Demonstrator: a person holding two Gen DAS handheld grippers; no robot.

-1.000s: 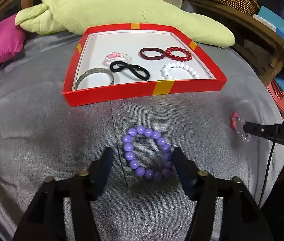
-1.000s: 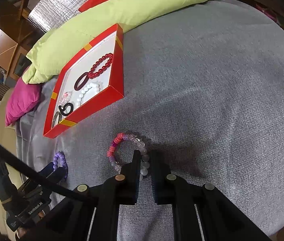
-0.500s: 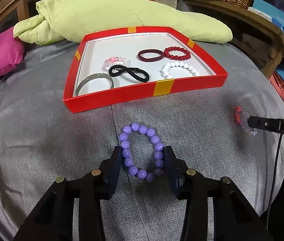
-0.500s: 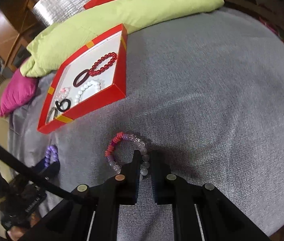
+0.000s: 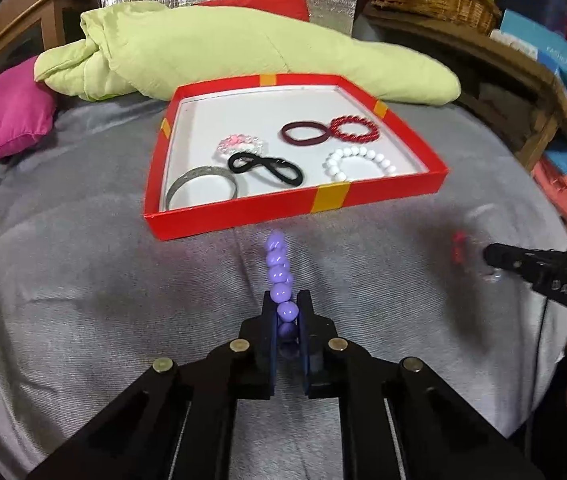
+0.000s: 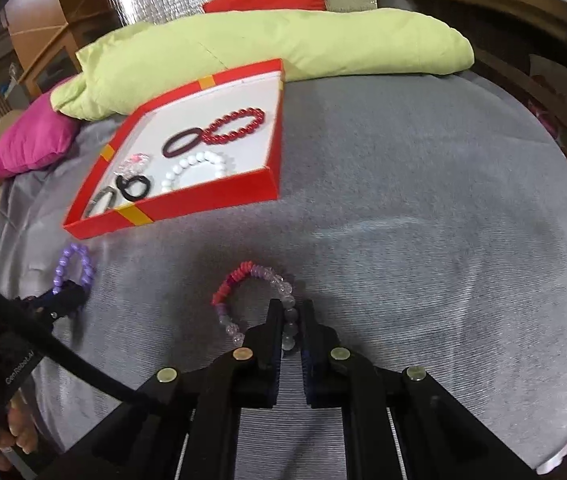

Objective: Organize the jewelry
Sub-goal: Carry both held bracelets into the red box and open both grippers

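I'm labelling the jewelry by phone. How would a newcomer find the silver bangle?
Find the red tray on the grey cover. In its near left corner lies the silver bangle, beside the black hair tie. It alone is a plain metal band; the other pieces are beaded or elastic.

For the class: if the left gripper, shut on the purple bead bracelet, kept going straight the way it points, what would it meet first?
Probably the grey cloth just beyond the purple bead bracelet, since the left gripper tilts downward; the red tray lies next in line. Depth is uncertain.

Mixed-bead bracelet motion-blurred, partly behind right claw.
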